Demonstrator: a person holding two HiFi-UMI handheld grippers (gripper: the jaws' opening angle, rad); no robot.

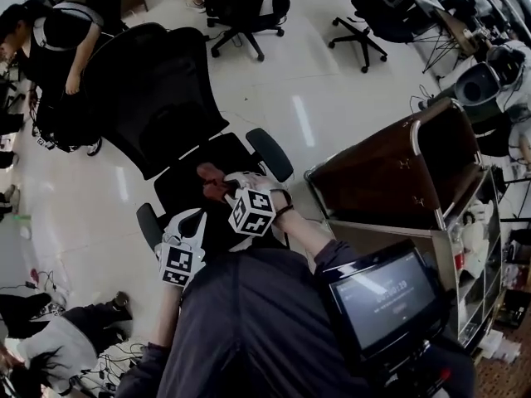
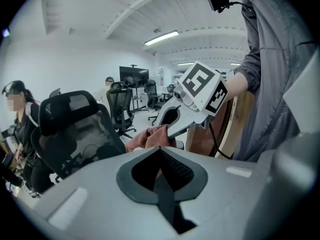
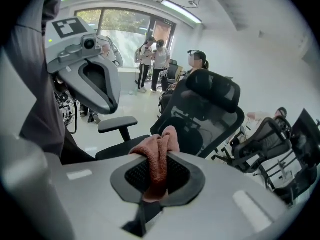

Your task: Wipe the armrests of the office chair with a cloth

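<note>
Pinching the reddish-pink terry cloth (image 3: 161,143) in the closed right gripper (image 3: 156,171), mid-frame over the seat of the black mesh office chair (image 1: 153,98), likely readying it for the black padded armrests (image 1: 270,152). Holding the left gripper (image 2: 161,156) shut and empty, lower left, aside.

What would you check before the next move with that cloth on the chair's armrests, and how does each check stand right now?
1. Cloth pinched in the right gripper: ok.
2. Cloth touching an armrest: not ok; it is over the seat.
3. Left gripper empty, jaws together: ok.
4. Other armrest also in sight from the head view: ok.
5. Armrests already wiped: cannot tell.
</note>
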